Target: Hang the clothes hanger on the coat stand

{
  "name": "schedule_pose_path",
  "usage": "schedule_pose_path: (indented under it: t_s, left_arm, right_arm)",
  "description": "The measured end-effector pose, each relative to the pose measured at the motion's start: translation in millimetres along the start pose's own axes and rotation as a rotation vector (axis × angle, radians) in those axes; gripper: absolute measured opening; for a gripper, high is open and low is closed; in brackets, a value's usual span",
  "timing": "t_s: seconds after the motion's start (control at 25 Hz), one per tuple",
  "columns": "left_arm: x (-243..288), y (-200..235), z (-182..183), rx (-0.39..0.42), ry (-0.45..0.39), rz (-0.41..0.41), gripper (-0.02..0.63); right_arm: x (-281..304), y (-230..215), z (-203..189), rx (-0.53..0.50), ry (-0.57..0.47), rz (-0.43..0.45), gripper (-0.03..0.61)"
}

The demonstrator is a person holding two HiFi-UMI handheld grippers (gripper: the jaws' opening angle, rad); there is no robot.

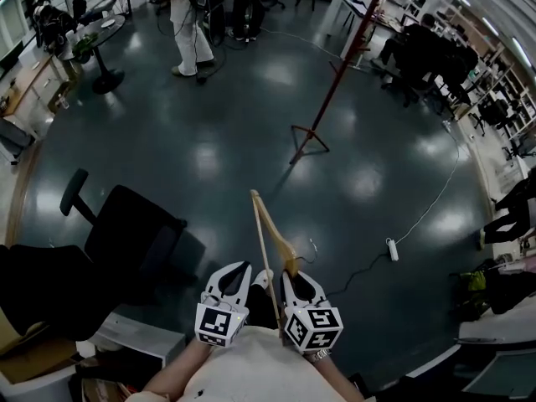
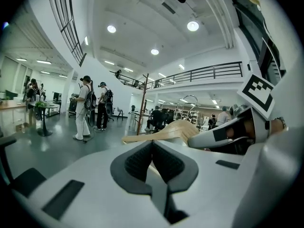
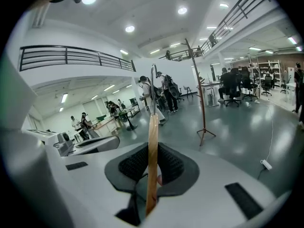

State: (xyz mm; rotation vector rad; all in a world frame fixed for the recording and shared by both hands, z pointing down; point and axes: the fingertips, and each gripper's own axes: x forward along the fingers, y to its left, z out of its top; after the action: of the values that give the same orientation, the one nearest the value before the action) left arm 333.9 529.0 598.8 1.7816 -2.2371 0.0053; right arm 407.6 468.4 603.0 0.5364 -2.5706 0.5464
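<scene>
Your right tool (image 3: 152, 163) has its jaws closed down on the wooden clothes hanger (image 1: 270, 224), gripping one arm of it edge-on between the pads. That is why the wood runs straight up the middle of the right gripper view, with the metal hook (image 3: 153, 77) standing at the top. Held that way, the hook leads and is free to catch on something. Your left tool (image 2: 153, 158) is closed with nothing between its pads. It sits just beside the right one and does no work on the hanger, which passes in front of it. The hanger is in the air close to your body, over the dark floor (image 1: 209, 157), and it touches nothing but the right tool. The coat stand (image 1: 339, 69) is well apart from you across open floor, so the job looks to be at the carrying stage, with the hanging not yet begun. A black office chair (image 1: 126, 233) sits to your left and a power strip (image 1: 392, 248) with its cable lies to your right. The path between them to the stand looks open. Expect to raise the hook to reach the pegs.
</scene>
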Motion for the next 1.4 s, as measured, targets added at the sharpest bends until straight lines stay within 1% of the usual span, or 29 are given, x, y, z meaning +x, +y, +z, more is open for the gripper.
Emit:
schedule_pose_path:
  t_s: [0.16, 0.36, 0.44, 0.52, 0.64, 0.72, 0.88, 1.0, 1.12, 1.24, 1.32, 1.4]
  left_arm:
    - [23.6, 15.5, 7.8, 0.013, 0.036, 0.022, 0.012]
    - [77.8, 41.3, 35.6, 0.037, 0.047, 0.076, 0.012]
    - [102.5, 45.2, 50.4, 0.033, 0.051, 0.066, 0.012]
    - [126.8, 42.3, 67.8, 0.026, 0.037, 0.038, 0.012]
    - [158.7, 40.7, 94.0, 0.061, -0.008, 0.029, 0.012]
    - [174.2, 44.9, 101.4, 0.072, -0.021, 0.034, 0.012]
    - [201.4, 56.7, 116.0, 0.03, -0.038, 0.017, 0.012]
    - [220.0, 77.1, 122.7, 0.016, -0.038, 0.017, 0.012]
    - [240.4, 108.0, 125.6, 0.004, -0.043, 0.015, 0.012]
    - [266.8, 141.9, 134.4, -0.017, -0.057, -0.011, 0.012]
    - [284.3, 161.7, 147.4, -0.015, -0.074, -0.036, 0.012]
    - [300.7, 185.2, 166.4, 0.008, -0.095, -0.053, 0.012]
  right_arm:
    - [32.9, -15.1, 15.0, 0.031, 0.016, 0.022, 0.069]
    - [77.7, -44.7, 56.9, 0.035, 0.014, 0.063, 0.069]
    - [92.7, -57.3, 76.3, 0.041, 0.008, 0.072, 0.069]
    - [104.5, -72.1, 98.0, 0.034, 0.0, 0.079, 0.069]
    - [123.6, -92.7, 131.2, 0.004, -0.027, 0.084, 0.069]
    - [138.0, -100.1, 144.0, -0.009, -0.034, 0.088, 0.069]
    - [158.1, -109.1, 167.2, -0.012, -0.031, 0.088, 0.069]
    - [176.6, -113.4, 179.2, -0.007, -0.018, 0.072, 0.069]
    - [202.2, -116.9, 189.4, -0.005, -0.01, 0.039, 0.069]
    - [232.3, -119.9, 206.4, 0.006, -0.004, -0.006, 0.069]
    - [251.2, -119.4, 222.6, 0.028, -0.003, -0.026, 0.069]
    - [272.6, -113.5, 242.6, 0.045, -0.021, -0.036, 0.069]
